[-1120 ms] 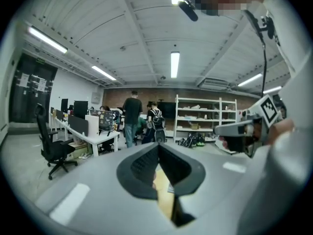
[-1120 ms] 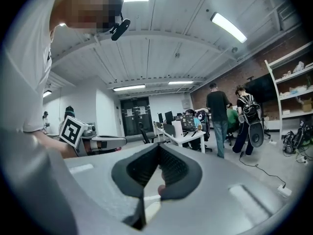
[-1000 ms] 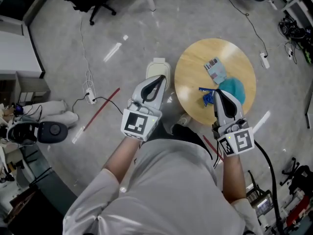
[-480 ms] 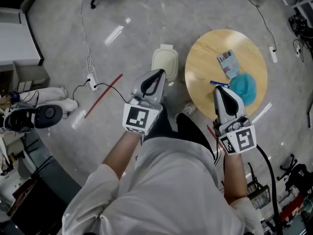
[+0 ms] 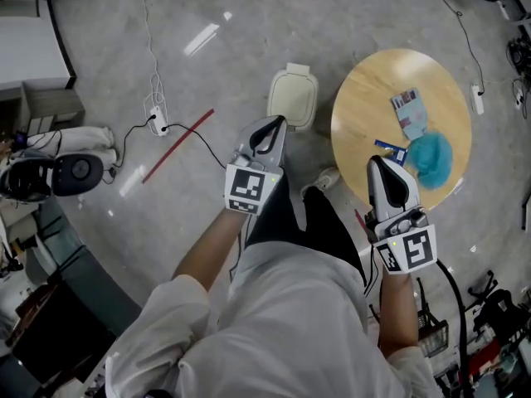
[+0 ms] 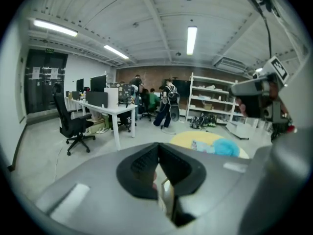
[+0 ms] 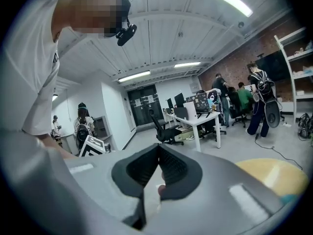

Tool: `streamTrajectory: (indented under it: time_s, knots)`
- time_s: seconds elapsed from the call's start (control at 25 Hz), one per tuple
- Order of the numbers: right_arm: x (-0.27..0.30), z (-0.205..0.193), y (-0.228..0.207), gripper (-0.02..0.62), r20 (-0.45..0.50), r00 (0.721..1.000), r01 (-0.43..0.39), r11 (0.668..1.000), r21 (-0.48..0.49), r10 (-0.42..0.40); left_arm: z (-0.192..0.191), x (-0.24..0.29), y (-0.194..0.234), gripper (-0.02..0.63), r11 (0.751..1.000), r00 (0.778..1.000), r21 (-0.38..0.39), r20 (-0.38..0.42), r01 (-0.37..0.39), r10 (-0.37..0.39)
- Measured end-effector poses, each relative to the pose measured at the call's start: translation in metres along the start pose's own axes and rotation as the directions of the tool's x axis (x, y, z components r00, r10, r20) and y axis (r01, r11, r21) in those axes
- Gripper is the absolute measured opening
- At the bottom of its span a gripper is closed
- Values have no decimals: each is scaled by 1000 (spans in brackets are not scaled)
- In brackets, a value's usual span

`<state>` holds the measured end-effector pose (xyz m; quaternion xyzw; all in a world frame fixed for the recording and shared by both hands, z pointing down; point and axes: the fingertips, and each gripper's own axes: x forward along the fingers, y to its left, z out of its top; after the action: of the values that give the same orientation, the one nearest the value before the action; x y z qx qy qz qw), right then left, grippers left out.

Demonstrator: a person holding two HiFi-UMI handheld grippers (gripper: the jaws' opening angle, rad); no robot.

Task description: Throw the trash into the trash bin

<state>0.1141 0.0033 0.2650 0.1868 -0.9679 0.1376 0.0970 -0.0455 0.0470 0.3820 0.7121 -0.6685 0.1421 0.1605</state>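
The cream trash bin (image 5: pixel 292 96) stands on the floor with its lid down, left of the round wooden table (image 5: pixel 365 106). On the table lie a teal crumpled piece (image 5: pixel 432 157), a printed packet (image 5: pixel 411 111) and a blue wrapper (image 5: pixel 390 151). My left gripper (image 5: pixel 276 123) is shut and empty, its tips just short of the bin's near edge. My right gripper (image 5: pixel 383 162) is also shut with nothing in it, over the table's near edge beside the blue wrapper. In the left gripper view the jaws (image 6: pixel 157 148) meet, with the teal piece (image 6: pixel 226 147) ahead. The right gripper view shows its jaws (image 7: pixel 157 148) closed.
A red strip (image 5: pixel 177 146) and a white power strip with cable (image 5: pixel 155 118) lie on the floor at the left. A round grey device (image 5: pixel 70 172) sits at the far left. Cables and gear (image 5: pixel 489 322) crowd the lower right. An office chair (image 6: pixel 73 124) and desks stand farther off.
Both grippers have sunk and drawn back toward the person. The left tips came off the bin's lid; the right tips backed away from the blue wrapper to the table's near edge.
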Motion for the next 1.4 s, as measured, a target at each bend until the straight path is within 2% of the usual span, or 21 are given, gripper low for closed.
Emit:
streamTrajectory:
  time_s: [0.28, 0.52, 0.68, 0.8, 1.16, 1.28, 1.4]
  knots:
    - [19, -41, 5, 2, -48, 999, -22, 999, 28, 23, -78, 21, 14, 6, 999, 995, -26, -94, -18, 15]
    - [35, -76, 4, 2, -80, 996, -31, 999, 44, 34, -155, 50, 14, 6, 999, 981, 34, -194, 3, 4]
    - [41, -98, 8, 2, -91, 995, -46, 997, 60, 51, -230, 70, 10, 6, 1000, 958, 28, -287, 12, -4]
    - [44, -113, 6, 2, -95, 994, -50, 996, 73, 57, -269, 83, 7, 6, 999, 944, 31, -330, 26, -15]
    - [43, -144, -1, 2, -115, 991, -51, 994, 102, 62, -354, 111, -3, 6, 997, 896, 30, -441, 70, -50]
    - [41, -153, -4, 2, -113, 992, -50, 992, 116, 63, -381, 120, -5, 32, 996, 873, 32, -485, 83, -57]
    - [41, -162, -8, 2, -112, 992, -44, 991, 129, 59, -408, 130, -7, 6, 993, 845, 55, -531, 101, -57]
